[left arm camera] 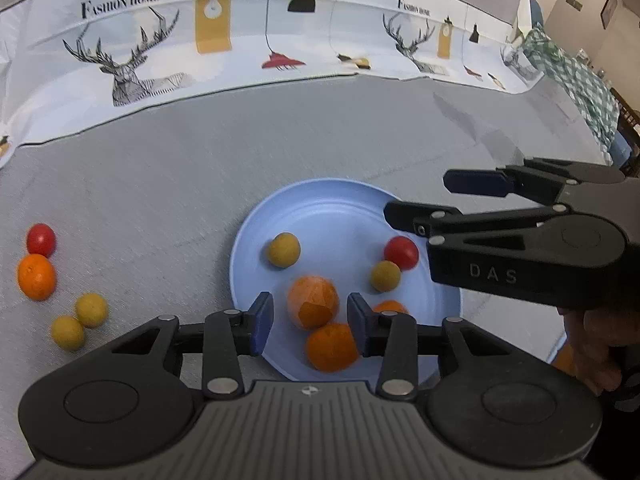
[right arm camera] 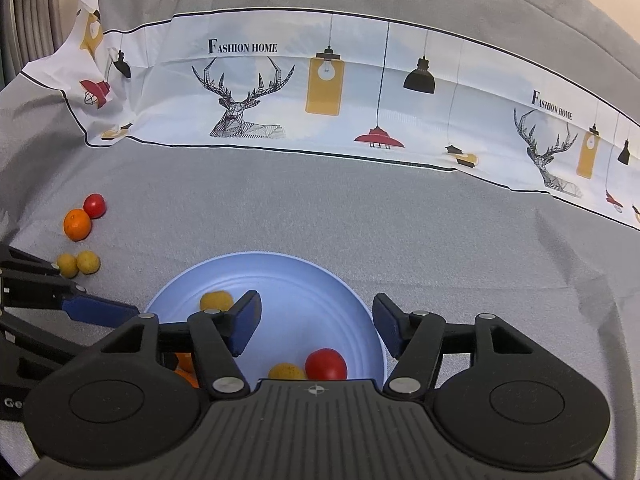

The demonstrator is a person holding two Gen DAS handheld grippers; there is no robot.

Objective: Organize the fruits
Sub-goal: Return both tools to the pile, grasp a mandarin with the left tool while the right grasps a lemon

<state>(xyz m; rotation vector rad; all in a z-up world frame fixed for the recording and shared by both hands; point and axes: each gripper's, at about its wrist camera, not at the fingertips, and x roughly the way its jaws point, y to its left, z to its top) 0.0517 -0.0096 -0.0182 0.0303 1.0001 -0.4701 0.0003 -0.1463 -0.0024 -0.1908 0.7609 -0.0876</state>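
Grey cloth (left arm camera: pixel 160 184), blue plate (left arm camera: pixel 320 208) holding oranges (left arm camera: pixel 313 306), tomato (left arm camera: pixel 401 252), yellow fruits (left arm camera: pixel 283 249)

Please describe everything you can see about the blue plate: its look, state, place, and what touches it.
The blue plate is round and pale blue, seemingly plastic, with faint concentric rings and a shallow raised rim. It lies flat on the grey tablecloth. It holds three oranges, the middle one blurred, two small yellow fruits and one red tomato. The open left gripper and open right gripper are over it; I cannot tell that either touches the plate.
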